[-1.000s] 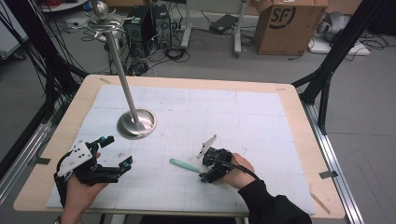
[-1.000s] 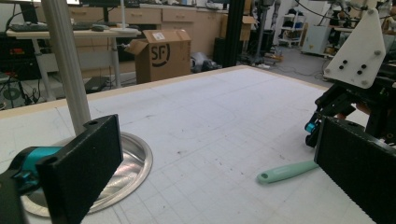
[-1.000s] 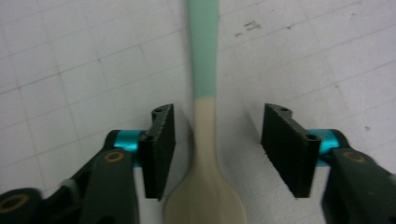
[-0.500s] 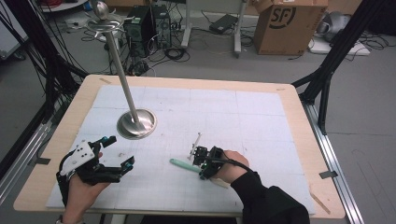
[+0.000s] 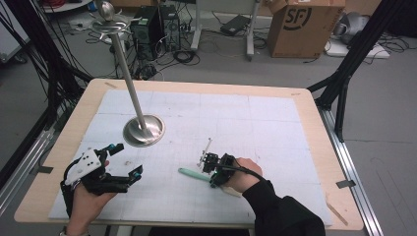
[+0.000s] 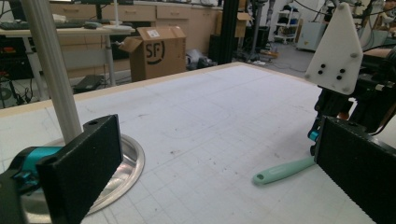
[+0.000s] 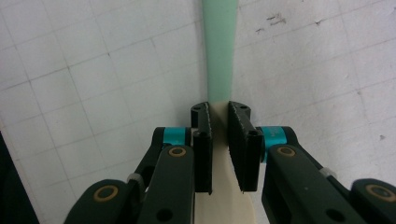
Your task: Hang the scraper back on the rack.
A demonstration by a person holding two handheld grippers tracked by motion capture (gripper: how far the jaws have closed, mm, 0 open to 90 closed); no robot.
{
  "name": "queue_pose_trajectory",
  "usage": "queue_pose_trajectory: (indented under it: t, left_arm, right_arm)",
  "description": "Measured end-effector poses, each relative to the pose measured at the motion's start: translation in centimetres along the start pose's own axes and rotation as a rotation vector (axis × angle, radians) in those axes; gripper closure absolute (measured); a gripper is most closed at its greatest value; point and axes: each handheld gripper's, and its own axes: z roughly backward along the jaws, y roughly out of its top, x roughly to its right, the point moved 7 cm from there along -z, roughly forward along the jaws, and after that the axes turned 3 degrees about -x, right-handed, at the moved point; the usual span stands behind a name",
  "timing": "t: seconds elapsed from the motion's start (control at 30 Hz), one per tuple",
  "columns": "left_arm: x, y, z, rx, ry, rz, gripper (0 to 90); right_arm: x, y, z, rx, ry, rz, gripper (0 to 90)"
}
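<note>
Mint-green handle, cream head: spatula (image 7: 219,60) lies flat on the gridded mat (image 5: 275,123), right gripper (image 7: 219,119) clenched across its neck, probably the narrowest spot to pinch. Left gripper (image 6: 210,158) rests released near the steel stand (image 5: 142,129), likely waiting.
</note>
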Motion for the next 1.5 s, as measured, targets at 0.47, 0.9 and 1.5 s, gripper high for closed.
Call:
queue_pose_trajectory:
  t: [0.47, 0.9, 1.5]
  left_arm:
    - [-0.1, 0.5, 0.5, 0.023, 0.003, 0.002, 1.7]
    - [-0.1, 0.5, 0.7, 0.029, 0.007, -0.001, 1.7]
    - [-0.3, 0.6, 1.9, 0.035, 0.025, -0.003, 1.7]
  right_arm:
    - [0.6, -0.8, 3.4, 0.230, 0.010, -0.064, 80.4]
    - [1.4, -0.3, 7.1, 0.675, -0.034, -0.173, 80.3]
    - [3.3, 4.0, 12.2, 1.132, -0.060, -0.135, 80.3]
